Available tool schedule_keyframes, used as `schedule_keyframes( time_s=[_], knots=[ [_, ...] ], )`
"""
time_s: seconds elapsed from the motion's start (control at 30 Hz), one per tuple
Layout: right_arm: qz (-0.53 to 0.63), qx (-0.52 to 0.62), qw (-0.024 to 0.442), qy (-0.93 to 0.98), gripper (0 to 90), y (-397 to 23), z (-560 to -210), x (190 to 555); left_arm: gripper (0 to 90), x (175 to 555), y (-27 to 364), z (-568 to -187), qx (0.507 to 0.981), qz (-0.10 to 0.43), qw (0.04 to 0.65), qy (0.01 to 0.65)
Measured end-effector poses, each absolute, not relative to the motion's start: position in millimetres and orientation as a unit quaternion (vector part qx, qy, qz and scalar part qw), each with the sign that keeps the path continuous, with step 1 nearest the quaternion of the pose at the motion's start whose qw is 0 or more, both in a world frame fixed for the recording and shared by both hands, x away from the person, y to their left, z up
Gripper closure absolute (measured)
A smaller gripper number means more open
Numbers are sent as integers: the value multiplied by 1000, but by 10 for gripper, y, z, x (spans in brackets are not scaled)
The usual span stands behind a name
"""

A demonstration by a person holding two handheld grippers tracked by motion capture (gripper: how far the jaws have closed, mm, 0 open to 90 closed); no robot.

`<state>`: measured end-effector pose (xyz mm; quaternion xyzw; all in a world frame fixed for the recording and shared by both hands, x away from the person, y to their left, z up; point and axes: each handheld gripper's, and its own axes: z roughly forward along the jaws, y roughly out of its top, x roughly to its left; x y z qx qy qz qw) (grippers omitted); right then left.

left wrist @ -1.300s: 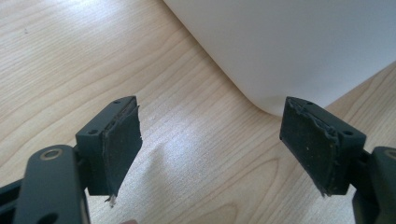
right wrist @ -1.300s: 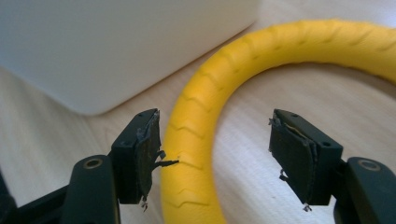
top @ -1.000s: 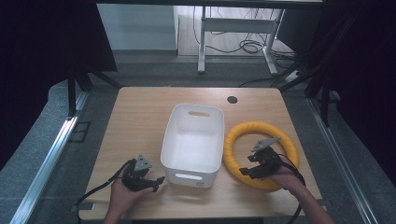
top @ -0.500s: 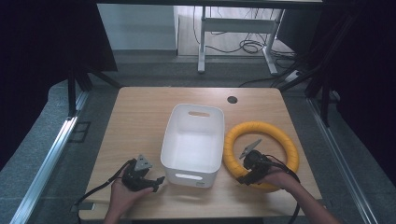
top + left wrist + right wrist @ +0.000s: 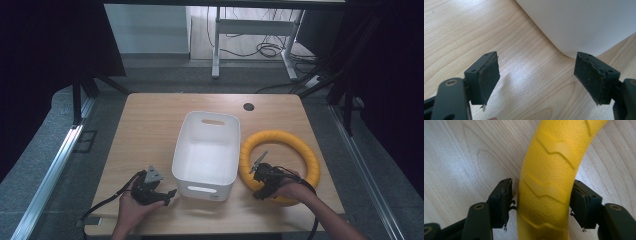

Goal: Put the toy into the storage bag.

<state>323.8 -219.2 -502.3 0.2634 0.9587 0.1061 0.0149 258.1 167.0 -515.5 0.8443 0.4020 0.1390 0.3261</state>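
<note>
The yellow ring (image 5: 279, 165) lies flat on the wooden table (image 5: 150, 130), on the right-hand side, just beside the white tub (image 5: 207, 152) and touching or nearly touching its right wall. Its surface is pebbled, with raised zigzag ridges running across it in the right gripper view (image 5: 549, 182); I can read no writing or brand mark on it.

The right gripper (image 5: 263, 176) sits over the near left part of the ring, held in the person's right hand (image 5: 290, 192). Its 2 black jaws straddle the ring's tube, 1 on each side. They have just been closing with the ring between them. The right-hand pad in that close view looks pressed against the yellow surface, while a thin gap shows at the left-hand pad, so the grip is not yet firm on both sides.

The tub stands upright in the middle of the table with nothing in it, a slot handle cut in its far wall and another in its near wall. It bears no label that I can see.

The left gripper (image 5: 150, 186) rests low by the tub's near left corner in the person's left hand (image 5: 132, 207), jaws spread wide with nothing but bare wood between them (image 5: 536, 80).
</note>
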Motion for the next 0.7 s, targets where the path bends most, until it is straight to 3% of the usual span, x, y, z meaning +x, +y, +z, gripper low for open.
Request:
schedule_keyframes(
  time_s=[0.13, 0.4, 0.7],
  knots=[
    [90, 261, 19, 961, 483, -2157, -5008, 3254, 204, 2582, 1666, -5159, 844, 138, 327, 402],
    [86, 272, -3, 958, 501, -2163, -4985, 3309, 204, 2581, 1670, -5154, 843, 140, 327, 403],
    [193, 306, -41, 931, 507, -2404, -4754, 3403, 204, 2584, 1661, -5165, 843, 139, 328, 403]
  ],
)
